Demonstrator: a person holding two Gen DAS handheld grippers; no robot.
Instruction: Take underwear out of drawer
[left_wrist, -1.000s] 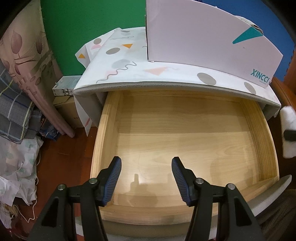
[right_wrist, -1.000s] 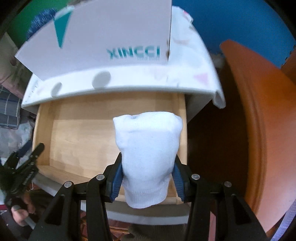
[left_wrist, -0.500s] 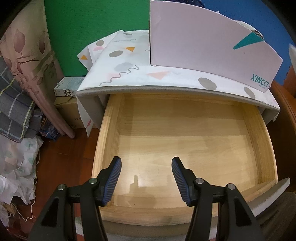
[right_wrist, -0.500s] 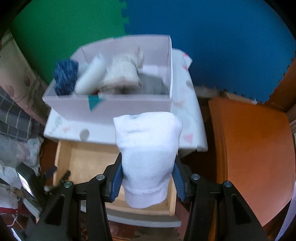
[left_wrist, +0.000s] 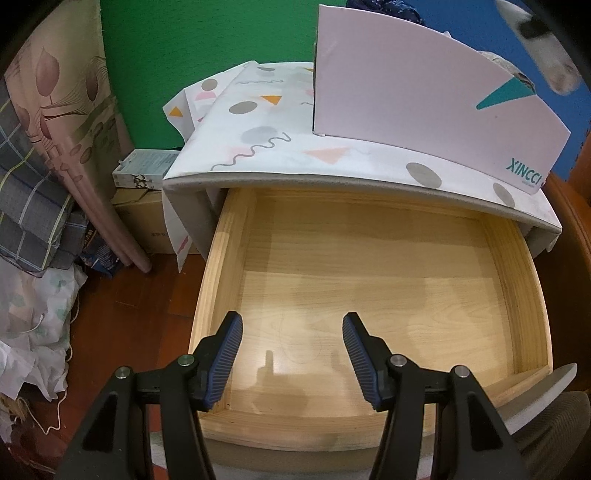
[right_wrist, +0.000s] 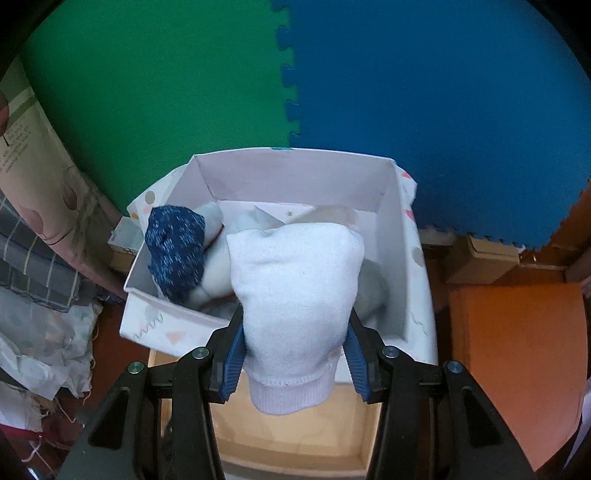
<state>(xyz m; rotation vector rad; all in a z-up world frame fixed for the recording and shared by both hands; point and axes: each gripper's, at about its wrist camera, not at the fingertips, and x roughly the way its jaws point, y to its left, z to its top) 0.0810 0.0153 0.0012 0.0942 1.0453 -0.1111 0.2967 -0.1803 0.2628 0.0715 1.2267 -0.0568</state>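
Since the earlier frame, the right gripper (right_wrist: 294, 360) has risen from the drawer (left_wrist: 369, 258) to above the white box (right_wrist: 295, 173), its pads clamping the white rolled underwear (right_wrist: 295, 295). Left gripper (left_wrist: 291, 354) hangs open over the drawer; the blurred white shape (left_wrist: 546, 40) at top right is probably that underwear.

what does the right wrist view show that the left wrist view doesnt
Only the right wrist view looks down into the white box: a blue speckled roll and other pale rolled items inside, and the right gripper shut on a white rolled garment above it.

Only the left wrist view shows the whole drawer floor, bare, with the left gripper open above it.

Both show the box on the patterned cabinet top and the drawer pulled out.
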